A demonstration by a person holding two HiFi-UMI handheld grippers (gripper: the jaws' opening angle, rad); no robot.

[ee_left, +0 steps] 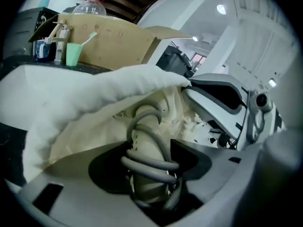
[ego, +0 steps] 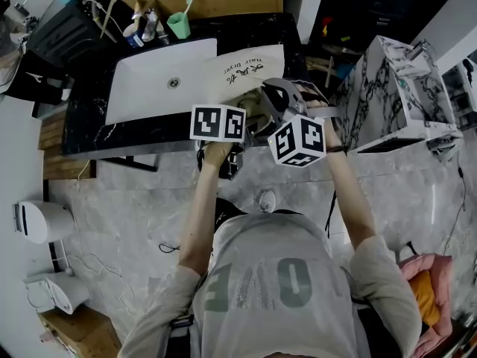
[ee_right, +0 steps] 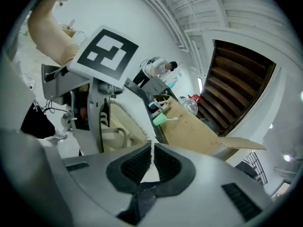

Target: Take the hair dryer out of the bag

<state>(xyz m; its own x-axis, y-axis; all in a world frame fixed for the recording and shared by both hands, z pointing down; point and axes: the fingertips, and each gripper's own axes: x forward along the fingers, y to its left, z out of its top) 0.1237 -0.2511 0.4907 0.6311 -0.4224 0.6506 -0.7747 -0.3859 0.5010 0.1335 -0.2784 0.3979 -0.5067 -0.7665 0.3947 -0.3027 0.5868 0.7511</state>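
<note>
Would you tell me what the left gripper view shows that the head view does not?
Only the left gripper view: the grey cord wound round the hair dryer handle in the bag mouth, gripped by the left claw. Only the head view: the sink and the bag's printed lettering. Both: the bag, the green cup and the right claw.

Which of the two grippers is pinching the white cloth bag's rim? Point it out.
The right gripper: its jaws are shut on the rim of the white cloth bag. The left gripper grips the cord-wrapped cream hair dryer handle instead.
</note>
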